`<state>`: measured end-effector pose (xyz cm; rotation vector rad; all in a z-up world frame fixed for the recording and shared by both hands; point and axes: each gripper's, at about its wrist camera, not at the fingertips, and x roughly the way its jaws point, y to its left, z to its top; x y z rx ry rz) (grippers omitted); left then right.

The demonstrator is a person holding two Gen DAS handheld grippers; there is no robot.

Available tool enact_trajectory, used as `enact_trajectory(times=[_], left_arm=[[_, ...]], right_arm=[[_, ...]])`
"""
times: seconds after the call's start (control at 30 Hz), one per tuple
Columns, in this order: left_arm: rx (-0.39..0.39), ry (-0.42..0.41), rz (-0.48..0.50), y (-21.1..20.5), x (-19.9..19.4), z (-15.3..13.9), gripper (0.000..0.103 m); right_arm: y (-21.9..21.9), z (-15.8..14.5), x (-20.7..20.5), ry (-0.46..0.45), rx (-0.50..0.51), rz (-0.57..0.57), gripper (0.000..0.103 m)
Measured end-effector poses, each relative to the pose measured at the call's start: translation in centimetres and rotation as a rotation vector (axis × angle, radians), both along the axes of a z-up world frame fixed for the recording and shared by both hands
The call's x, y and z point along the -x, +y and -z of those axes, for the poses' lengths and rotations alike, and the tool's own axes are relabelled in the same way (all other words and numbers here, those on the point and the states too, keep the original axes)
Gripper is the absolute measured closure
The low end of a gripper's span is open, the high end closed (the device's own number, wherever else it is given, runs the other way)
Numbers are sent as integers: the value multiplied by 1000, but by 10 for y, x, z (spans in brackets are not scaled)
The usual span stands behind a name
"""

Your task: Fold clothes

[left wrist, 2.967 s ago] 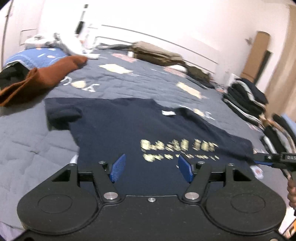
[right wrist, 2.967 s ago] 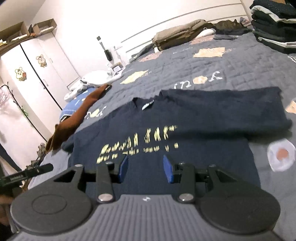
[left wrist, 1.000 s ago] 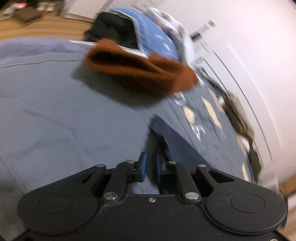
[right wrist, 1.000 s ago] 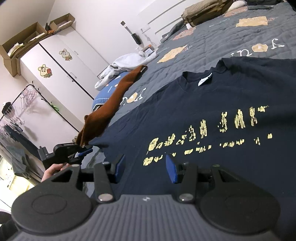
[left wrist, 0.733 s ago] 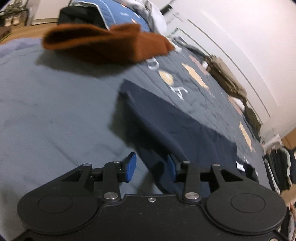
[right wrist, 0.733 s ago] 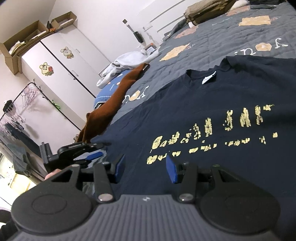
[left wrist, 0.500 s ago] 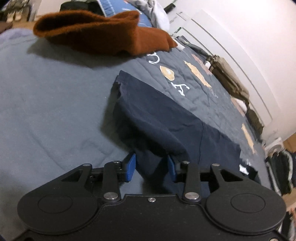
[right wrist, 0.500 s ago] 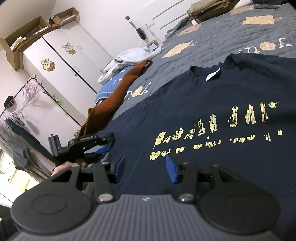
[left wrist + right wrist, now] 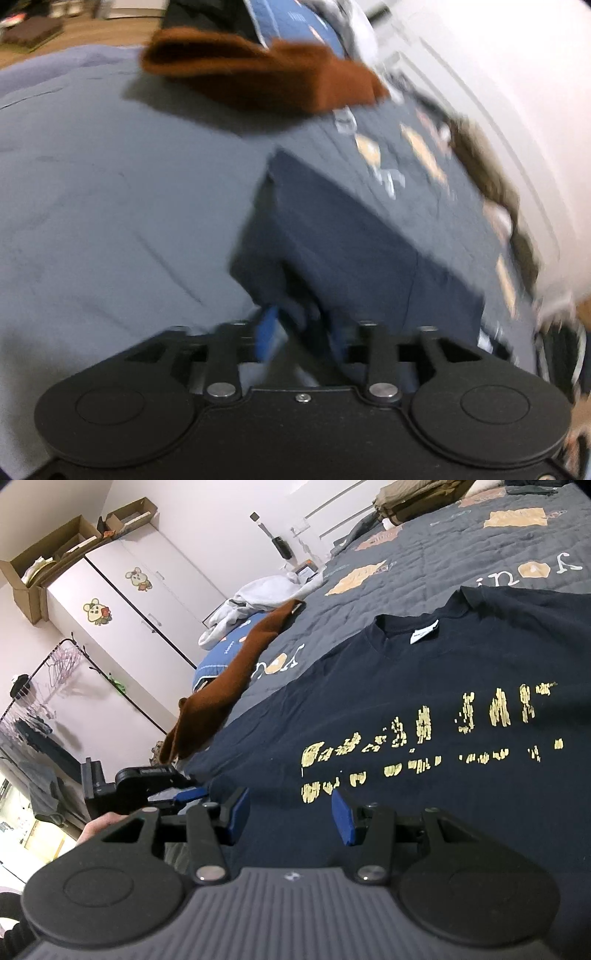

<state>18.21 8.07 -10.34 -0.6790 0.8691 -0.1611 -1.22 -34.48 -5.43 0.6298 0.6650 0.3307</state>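
Navy T-shirt (image 9: 424, 709) lies flat on the bed (image 9: 92, 192), print up. My left tool (image 9: 299, 332) is at its sleeve (image 9: 332, 236), fabric between the pads; frame too blurred to tell if clenched. Right tool (image 9: 290, 816) released, above the hem. Brown garment (image 9: 225, 694) lies beside.

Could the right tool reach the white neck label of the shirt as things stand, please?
Probably yes: the right tool is open above the shirt, and only flat cloth lies between it and the label.
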Motion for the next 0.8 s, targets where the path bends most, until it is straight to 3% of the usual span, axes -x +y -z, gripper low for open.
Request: enact_trajectory(times=[0.1, 0.4, 0.5, 0.6, 0.7, 0.8], left_arm=[[23, -43, -55, 10, 5, -5, 40], [8, -24, -58, -7, -16, 20, 43], [-13, -43, -63, -10, -17, 23, 86], [-197, -176, 9, -30, -15, 7, 90], [-420, -375, 99, -64, 0, -15, 91], [-595, -608, 230, -103, 26, -35, 91]], right_arm=[[1, 0, -1, 0, 3, -5, 55], [4, 2, 1, 9, 6, -7, 55], [3, 4, 1, 12, 3, -6, 55], [1, 6, 0, 23, -1, -2, 55], [1, 6, 1, 24, -2, -1, 55], [0, 4, 2, 18, -9, -2, 55]])
